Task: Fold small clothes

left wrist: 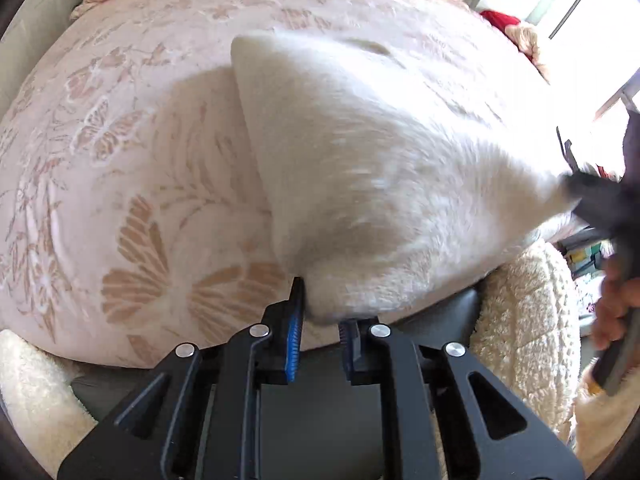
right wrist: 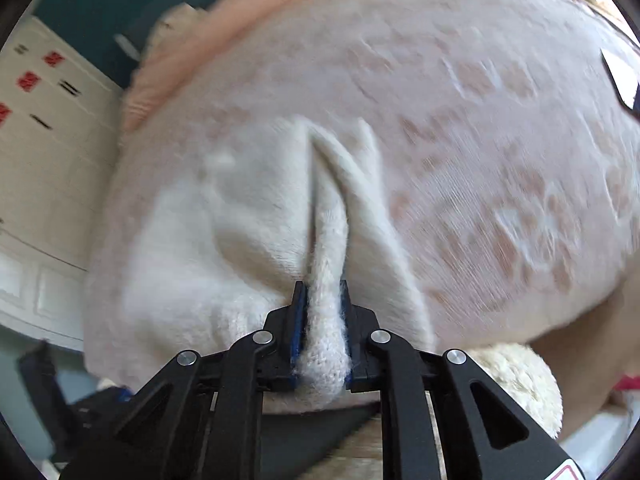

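A fluffy white garment (left wrist: 380,168) hangs lifted above the pink floral bedspread (left wrist: 120,140). My left gripper (left wrist: 320,312) is shut on its near corner, the cloth bunched between the blue pads. My right gripper (right wrist: 322,300) is shut on another bunched edge of the same white garment (right wrist: 224,240). In the left wrist view the right gripper (left wrist: 576,188) shows dark at the garment's right corner, with the person's hand (left wrist: 616,300) below it. The garment is stretched between the two grippers.
The pink bedspread (right wrist: 500,120) covers the bed. A cream fleecy blanket (left wrist: 520,320) lies at the bed's near edge. A white cabinet (right wrist: 44,140) stands to the left in the right wrist view. A bright window (left wrist: 580,20) and red cloth (left wrist: 500,18) are at the far right.
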Tool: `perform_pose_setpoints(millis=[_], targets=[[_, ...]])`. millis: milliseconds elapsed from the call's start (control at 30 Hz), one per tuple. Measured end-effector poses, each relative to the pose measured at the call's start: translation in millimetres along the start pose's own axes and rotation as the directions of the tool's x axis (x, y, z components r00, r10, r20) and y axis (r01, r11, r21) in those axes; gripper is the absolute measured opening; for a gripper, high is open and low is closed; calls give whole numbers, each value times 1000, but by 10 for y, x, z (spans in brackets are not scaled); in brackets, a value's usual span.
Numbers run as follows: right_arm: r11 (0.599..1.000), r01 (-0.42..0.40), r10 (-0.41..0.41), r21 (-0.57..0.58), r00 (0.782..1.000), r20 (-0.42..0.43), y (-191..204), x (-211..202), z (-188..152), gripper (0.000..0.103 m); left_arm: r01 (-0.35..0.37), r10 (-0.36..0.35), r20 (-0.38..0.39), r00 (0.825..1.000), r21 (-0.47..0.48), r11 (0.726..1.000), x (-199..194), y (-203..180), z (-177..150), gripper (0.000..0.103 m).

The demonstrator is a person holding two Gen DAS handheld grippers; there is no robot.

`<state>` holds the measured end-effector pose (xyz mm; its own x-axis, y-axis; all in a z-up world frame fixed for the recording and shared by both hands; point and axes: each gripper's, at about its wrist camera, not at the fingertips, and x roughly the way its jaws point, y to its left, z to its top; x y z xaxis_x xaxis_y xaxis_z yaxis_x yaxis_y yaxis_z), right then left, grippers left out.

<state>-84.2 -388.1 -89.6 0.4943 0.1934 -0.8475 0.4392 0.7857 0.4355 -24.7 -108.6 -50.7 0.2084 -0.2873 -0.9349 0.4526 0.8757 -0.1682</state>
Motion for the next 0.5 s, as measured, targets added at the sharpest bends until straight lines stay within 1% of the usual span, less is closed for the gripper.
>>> perform_pose_setpoints(millis=[33, 67, 100, 133, 167, 200, 233, 267, 300, 333, 367, 400, 433, 467, 500], targets=[[1000, -22, 21, 18, 999, 25, -2, -76, -23, 14, -12, 13, -7, 1000, 18, 1000, 6, -27, -12, 17], [999, -24, 23, 24, 999, 50, 21, -166, -22, 18, -23, 23, 0, 1000, 38, 999, -22, -58, -15, 17], [1000, 5, -6, 25, 997, 75, 54, -255, -11, 28, -30, 30, 14, 999, 47, 998, -66, -82, -26, 21], [998, 54, -56, 20, 992, 110, 91, -358, 9, 33, -34, 33, 33, 999, 47, 998, -121, -90, -28, 26], [995, 94, -95, 16, 984, 149, 104, -467, 34, 42, -33, 30, 60, 998, 43, 999, -194, -94, -24, 39], [994, 109, -108, 6, 976, 190, 153, -581, 77, 45, -36, 33, 94, 995, 36, 999, -258, -118, -27, 46], [995, 100, -94, -16, 972, 215, 217, -670, 135, 46, -38, 34, 126, 991, 34, 999, -327, -113, -18, 48], [996, 81, -70, -40, 974, 218, 282, -707, 218, 50, -37, 32, 152, 988, 35, 999, -395, -115, -8, 50], [996, 51, -37, -67, 979, 199, 371, -703, 298, 57, -42, 35, 172, 985, 34, 999, -445, -118, 6, 54], [996, 18, -2, -89, 985, 173, 435, -650, 383, 59, -48, 42, 186, 982, 27, 998, -481, -105, 16, 56], [994, -22, 36, -106, 990, 138, 489, -559, 454, 66, -47, 43, 197, 979, 16, 999, -513, -100, 21, 56], [992, -53, 65, -112, 992, 104, 506, -450, 503, 69, -38, 36, 205, 978, 8, 999, -547, -99, 28, 56], [992, -60, 68, -111, 995, 70, 537, -293, 548, 69, -30, 28, 208, 978, 6, 1000, -570, -81, 42, 56], [993, -52, 56, -106, 998, 36, 533, -150, 539, 69, -24, 22, 213, 977, 9, 1000, -611, -94, 46, 57], [994, -42, 43, -98, 999, -2, 531, 24, 555, 69, -20, 16, 221, 975, 16, 1000, -669, -97, 50, 61]])
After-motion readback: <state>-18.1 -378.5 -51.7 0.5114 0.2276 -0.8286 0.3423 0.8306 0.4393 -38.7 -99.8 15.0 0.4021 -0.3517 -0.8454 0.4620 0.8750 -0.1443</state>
